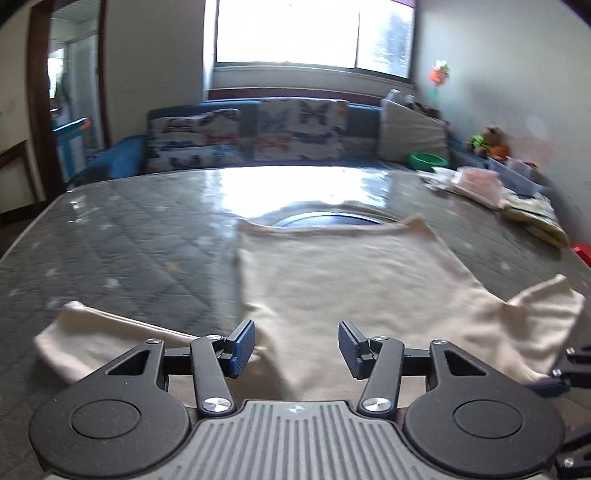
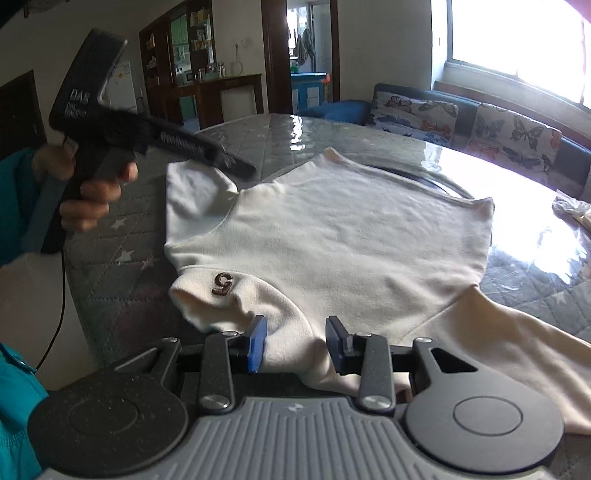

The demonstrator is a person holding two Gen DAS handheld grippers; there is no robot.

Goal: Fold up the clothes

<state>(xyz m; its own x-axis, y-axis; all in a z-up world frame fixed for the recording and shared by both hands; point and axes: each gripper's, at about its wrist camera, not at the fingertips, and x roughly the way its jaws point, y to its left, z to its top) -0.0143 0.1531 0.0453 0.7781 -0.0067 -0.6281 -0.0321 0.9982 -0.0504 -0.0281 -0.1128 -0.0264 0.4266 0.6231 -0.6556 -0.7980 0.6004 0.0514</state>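
- A cream T-shirt (image 1: 343, 280) is spread flat on a quilted grey mattress (image 1: 122, 236) that is covered in shiny clear plastic; the shirt fills the centre and lower right of the left wrist view.
- In the same view, the left gripper (image 1: 296, 349) is seen at the bottom centre with its blue-padded jaws spread apart and nothing between them, above the near edge of the shirt.
- One sleeve (image 1: 96, 339) lies at the lower left of that frame, the other (image 1: 535, 325) at the lower right.
- In the right wrist view, the right gripper (image 2: 295, 343) sits at the bottom centre, jaws parted, with a fold of the shirt (image 2: 332, 240) lying between the pads but not pinched.
- A brown number patch (image 2: 222, 283) is seen on the sleeve just left of centre.
- At the upper left of that frame, the person's hand (image 2: 92, 192) is wrapped around the left gripper's black handle.
- A sofa (image 1: 258, 133) with butterfly cushions stands beyond the mattress, under a bright window (image 1: 314, 33).
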